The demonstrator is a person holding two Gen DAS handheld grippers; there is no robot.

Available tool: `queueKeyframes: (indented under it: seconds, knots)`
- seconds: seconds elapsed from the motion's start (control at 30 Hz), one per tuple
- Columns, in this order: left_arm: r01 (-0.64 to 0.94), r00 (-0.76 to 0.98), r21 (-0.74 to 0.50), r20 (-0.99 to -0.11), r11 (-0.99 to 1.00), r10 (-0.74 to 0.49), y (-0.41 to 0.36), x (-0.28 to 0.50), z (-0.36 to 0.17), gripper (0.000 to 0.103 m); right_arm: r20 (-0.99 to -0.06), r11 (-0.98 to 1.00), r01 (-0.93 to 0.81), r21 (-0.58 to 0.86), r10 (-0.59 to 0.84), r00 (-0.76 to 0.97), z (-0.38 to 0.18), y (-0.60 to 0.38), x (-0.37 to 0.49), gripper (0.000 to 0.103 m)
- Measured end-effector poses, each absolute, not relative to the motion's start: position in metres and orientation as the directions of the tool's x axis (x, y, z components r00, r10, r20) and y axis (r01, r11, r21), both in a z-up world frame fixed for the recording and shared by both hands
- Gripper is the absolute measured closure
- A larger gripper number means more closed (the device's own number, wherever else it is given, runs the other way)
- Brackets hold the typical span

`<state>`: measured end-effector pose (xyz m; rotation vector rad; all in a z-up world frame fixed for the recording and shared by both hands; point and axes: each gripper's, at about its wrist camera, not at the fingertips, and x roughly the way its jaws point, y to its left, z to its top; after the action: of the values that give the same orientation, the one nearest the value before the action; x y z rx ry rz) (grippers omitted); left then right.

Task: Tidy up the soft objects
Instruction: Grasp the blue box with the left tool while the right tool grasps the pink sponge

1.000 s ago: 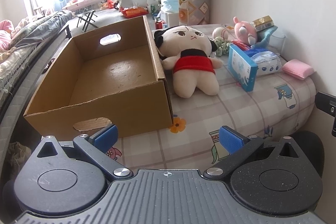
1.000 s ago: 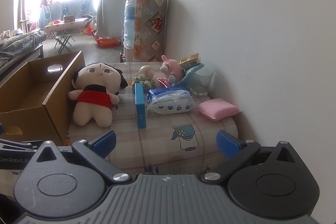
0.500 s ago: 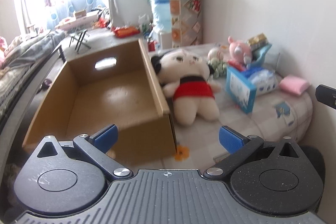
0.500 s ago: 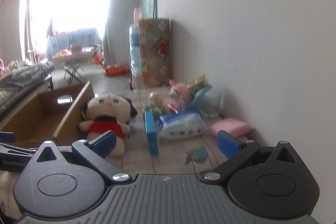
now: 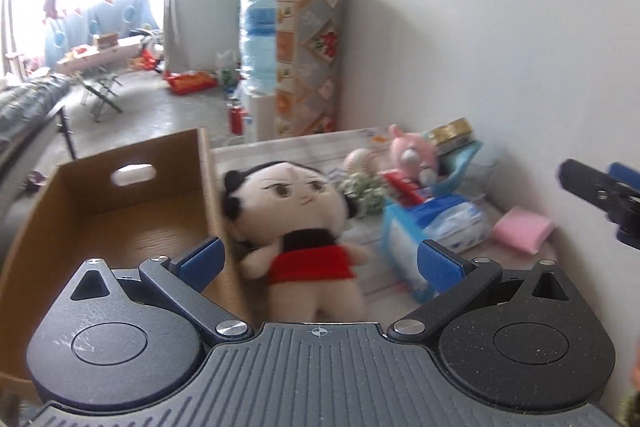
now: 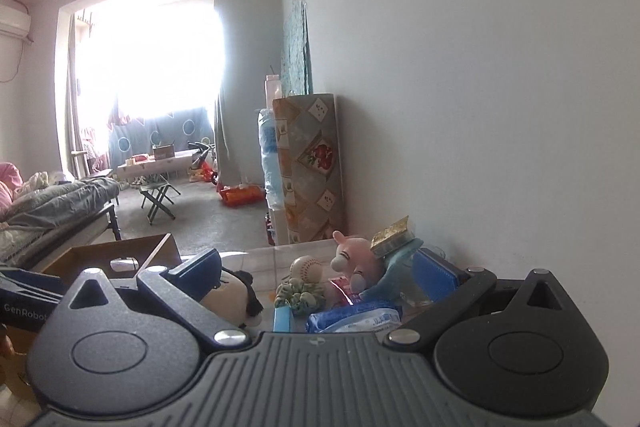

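Observation:
A plush doll [image 5: 296, 215] with black hair and a red skirt lies on the table beside an open cardboard box [image 5: 120, 211]. My left gripper [image 5: 318, 261] is open and empty, its fingers either side of the doll's body but short of it. A pink plush pig [image 5: 412, 157] [image 6: 356, 261] and a pink sponge [image 5: 522, 229] sit further right. My right gripper [image 6: 324, 277] is open and empty, raised above the table edge; the doll's head [image 6: 232, 297] shows behind its left finger.
A blue box [image 5: 400, 243], a wipes pack [image 5: 456, 221], a baseball [image 6: 306, 267] and a green knitted item [image 6: 298, 295] crowd the table's right. The wall [image 5: 480, 27] borders the right side. A patterned roll [image 5: 308, 59] stands behind the table.
Both grippers have risen and tilted up. The left one has moved forward and right toward the doll. The right one now sees mostly room and wall.

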<state>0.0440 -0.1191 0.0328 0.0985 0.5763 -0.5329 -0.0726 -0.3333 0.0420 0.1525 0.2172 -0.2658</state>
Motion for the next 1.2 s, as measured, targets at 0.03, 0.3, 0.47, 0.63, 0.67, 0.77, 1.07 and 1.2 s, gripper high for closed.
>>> queueKeyframes:
  seconds: [0.03, 0.3, 0.47, 0.63, 0.67, 0.77, 1.07, 1.2]
  knots:
    - [0.524, 0.690, -0.085, -0.542, 0.848, -0.480, -0.125, 0.047, 0.031, 0.000, -0.235, 0.954, 0.268, 0.139, -0.231, 0.944, 0.041, -0.340, -0.068, 0.000]
    - [0.635, 0.577, -0.166, -0.548, 0.755, -0.606, -0.178, 0.056, 0.014, 0.006, -0.280, 0.945, 0.249, 0.213, -0.186, 0.942, 0.021, -0.385, -0.040, 0.004]
    - [0.668, 0.504, -0.214, -0.575, 0.713, -0.645, -0.214, 0.070, -0.003, 0.016, -0.353, 0.915, 0.312, 0.257, -0.211, 0.911, -0.002, -0.410, -0.034, 0.026]
    - [0.652, 0.435, -0.246, -0.653, 0.717, -0.620, -0.241, 0.092, -0.024, 0.032, -0.429, 0.836, 0.426, 0.346, -0.263, 0.864, -0.033, -0.441, -0.042, 0.035]
    - [0.648, 0.431, -0.245, -0.662, 0.721, -0.613, -0.244, 0.095, -0.027, 0.036, -0.436, 0.817, 0.449, 0.362, -0.277, 0.856, -0.039, -0.446, -0.046, 0.036]
    - [0.645, 0.436, -0.207, -0.692, 0.736, -0.576, -0.257, 0.101, -0.036, 0.045, -0.466, 0.758, 0.514, 0.401, -0.315, 0.827, -0.057, -0.463, -0.052, 0.037]
    - [0.618, 0.429, -0.163, -0.749, 0.769, -0.504, -0.272, 0.120, -0.059, 0.065, -0.520, 0.629, 0.587, 0.510, -0.319, 0.793, -0.095, -0.498, -0.047, 0.038]
    - [0.607, 0.425, -0.159, -0.763, 0.779, -0.487, -0.276, 0.127, -0.065, 0.066, -0.524, 0.608, 0.580, 0.543, -0.294, 0.799, -0.103, -0.506, -0.036, 0.043]
